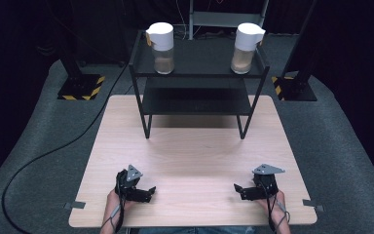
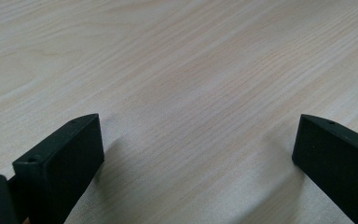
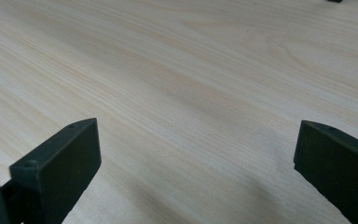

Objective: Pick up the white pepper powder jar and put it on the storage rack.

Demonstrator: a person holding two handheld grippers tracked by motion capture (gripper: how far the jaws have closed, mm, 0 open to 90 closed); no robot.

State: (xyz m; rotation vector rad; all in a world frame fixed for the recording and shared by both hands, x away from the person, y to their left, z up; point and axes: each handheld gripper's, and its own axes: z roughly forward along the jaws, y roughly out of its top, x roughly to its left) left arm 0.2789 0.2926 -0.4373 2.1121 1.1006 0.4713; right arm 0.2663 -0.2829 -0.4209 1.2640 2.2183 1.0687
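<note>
Two clear jars with white lids stand on the top of a black two-tier shelf [image 1: 197,73] at the table's far edge: the left jar [image 1: 162,48] and the right jar [image 1: 246,48], both holding a tan powder. My left gripper [image 1: 151,191] rests low over the near left of the light wood table [image 1: 195,156], open, jaws pointing right. My right gripper [image 1: 235,189] rests at the near right, open, jaws pointing left. In the left gripper view the left gripper [image 2: 198,140] has bare wood between its jaws, and so does the right gripper [image 3: 198,140] in its own view.
The shelf's lower tier [image 1: 197,101] holds nothing. A black cable [image 1: 53,151] runs over the grey floor left of the table. Two stand bases with yellow-black stripes [image 1: 82,87] [image 1: 294,87] sit beside the far corners. Bare wood lies between the grippers and the shelf.
</note>
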